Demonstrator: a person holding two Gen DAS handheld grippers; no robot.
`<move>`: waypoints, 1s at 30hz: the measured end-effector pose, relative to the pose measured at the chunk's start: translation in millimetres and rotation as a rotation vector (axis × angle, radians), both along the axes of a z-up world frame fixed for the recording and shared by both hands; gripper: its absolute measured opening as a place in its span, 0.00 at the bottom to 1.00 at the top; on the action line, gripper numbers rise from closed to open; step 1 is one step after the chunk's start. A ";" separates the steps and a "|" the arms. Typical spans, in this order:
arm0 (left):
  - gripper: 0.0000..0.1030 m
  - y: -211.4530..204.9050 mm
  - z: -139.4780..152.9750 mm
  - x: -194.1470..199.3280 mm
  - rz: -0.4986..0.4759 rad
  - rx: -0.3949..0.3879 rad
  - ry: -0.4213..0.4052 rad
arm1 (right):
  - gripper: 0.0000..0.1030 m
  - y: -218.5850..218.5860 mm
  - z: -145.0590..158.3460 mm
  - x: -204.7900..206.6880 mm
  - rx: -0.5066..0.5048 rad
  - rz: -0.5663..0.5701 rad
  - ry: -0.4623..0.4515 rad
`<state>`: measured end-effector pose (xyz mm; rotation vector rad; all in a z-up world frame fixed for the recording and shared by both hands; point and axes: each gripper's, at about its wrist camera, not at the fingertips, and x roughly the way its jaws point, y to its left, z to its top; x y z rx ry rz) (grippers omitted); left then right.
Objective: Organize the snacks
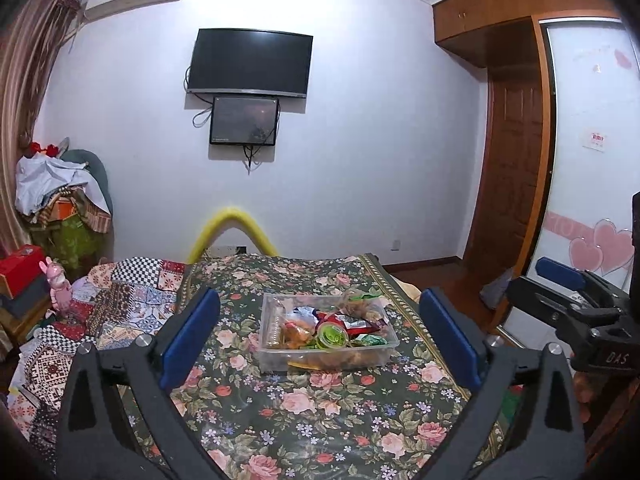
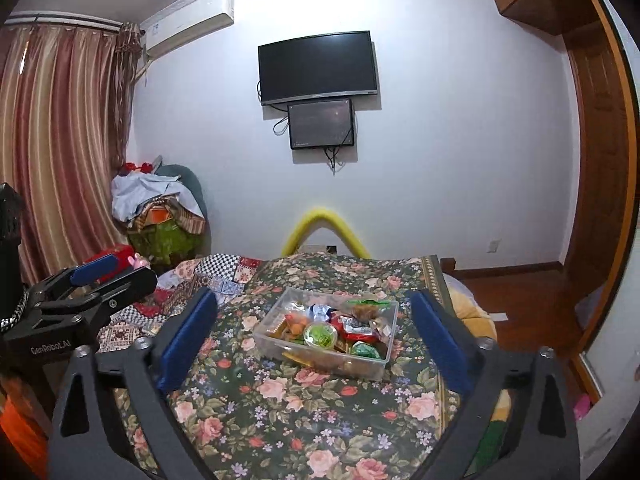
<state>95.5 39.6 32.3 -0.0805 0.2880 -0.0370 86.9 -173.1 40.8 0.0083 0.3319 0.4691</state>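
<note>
Both tools hovering wide open and empty over the snack bin.
The clear bin (image 1: 328,332) is sitting mid-frame on the floral tabletop (image 1: 320,420); left tool (image 1: 320,340) and right tool (image 2: 316,348) risk tipping its overfilled wrappers out.

Inside the clear bin (image 1: 326,354) the snacks (image 1: 340,330) are heaped over one another, so most wrappers show only in part and their print is too small to read. The left gripper (image 1: 320,336) and the right gripper (image 2: 316,340) are both cut off by the bottom edge. The sticker (image 1: 593,141) on the wardrobe door (image 1: 592,120) is blurred and illegible. Dark vignetting hides every corner.
</note>
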 end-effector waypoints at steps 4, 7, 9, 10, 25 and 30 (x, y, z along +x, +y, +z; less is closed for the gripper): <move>0.99 -2.4 0.3 -3.5 0.001 0.017 -0.007 | 1.00 0.5 -0.7 -3.8 -0.006 -0.004 -0.004; 1.00 -3.8 0.2 -6.8 -0.001 0.017 -0.011 | 1.00 -0.9 -0.6 -5.0 -0.002 -0.007 -0.004; 1.00 -4.3 -0.9 -7.3 -0.002 0.014 -0.011 | 1.00 -2.4 -1.3 -6.9 0.000 -0.010 -0.005; 1.00 -4.6 -1.2 -8.2 -0.002 0.014 -0.010 | 1.00 -3.0 -1.3 -7.1 0.001 -0.010 -0.006; 1.00 -7.1 -2.1 -12.3 -0.013 0.017 -0.006 | 1.00 -6.1 -0.8 -13.2 -0.005 -0.019 -0.007; 1.00 -8.6 -2.8 -12.2 -0.015 0.023 -0.007 | 1.00 -5.6 -0.8 -13.9 -0.008 -0.021 -0.009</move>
